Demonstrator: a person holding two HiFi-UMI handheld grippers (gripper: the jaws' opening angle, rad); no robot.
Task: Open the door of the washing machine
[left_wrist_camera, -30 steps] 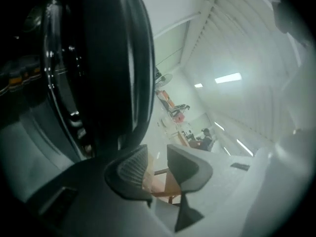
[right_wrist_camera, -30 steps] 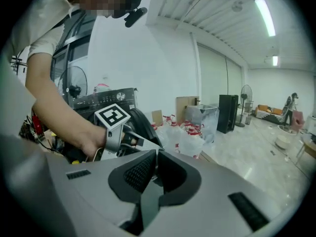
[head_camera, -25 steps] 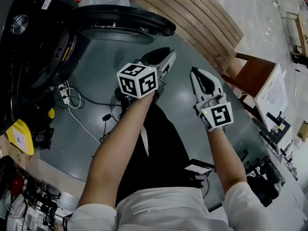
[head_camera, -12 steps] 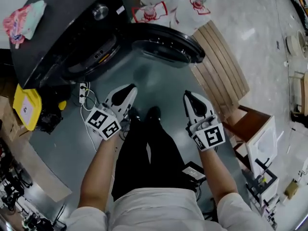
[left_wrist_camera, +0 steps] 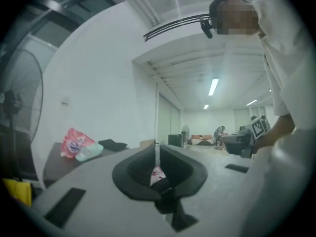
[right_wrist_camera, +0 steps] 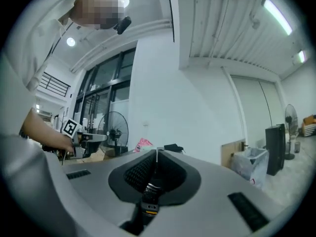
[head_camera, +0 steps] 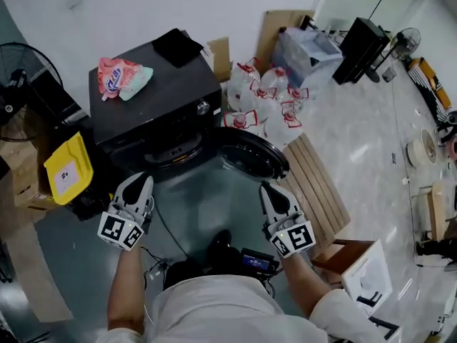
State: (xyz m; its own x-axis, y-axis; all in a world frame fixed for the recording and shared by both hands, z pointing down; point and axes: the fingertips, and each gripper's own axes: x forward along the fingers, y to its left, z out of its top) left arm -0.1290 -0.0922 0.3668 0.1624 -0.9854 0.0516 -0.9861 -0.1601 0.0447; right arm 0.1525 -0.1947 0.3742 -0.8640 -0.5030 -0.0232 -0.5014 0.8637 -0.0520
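Note:
The black washing machine point(head_camera: 153, 113) stands ahead of me with its round door point(head_camera: 250, 156) swung open to the right, off the drum opening point(head_camera: 171, 152). My left gripper point(head_camera: 139, 179) hovers in front of the machine's left side, shut and empty, touching nothing. In the left gripper view its jaws point(left_wrist_camera: 156, 144) meet in a seam. My right gripper point(head_camera: 268, 186) hangs just short of the open door, apart from it. Its jaws point(right_wrist_camera: 157, 151) are also together with nothing between them.
A pink pouch point(head_camera: 121, 77) and a black cloth point(head_camera: 178, 46) lie on the machine's top. White bags point(head_camera: 264, 106) sit behind the door, a slatted wooden board point(head_camera: 318, 184) lies to the right, a yellow jug point(head_camera: 68, 166) and a fan point(head_camera: 21, 70) stand at the left.
Both grippers have risen and drawn back from the door, spreading apart. The head view has lifted from the floor to the whole machine. The door stays open.

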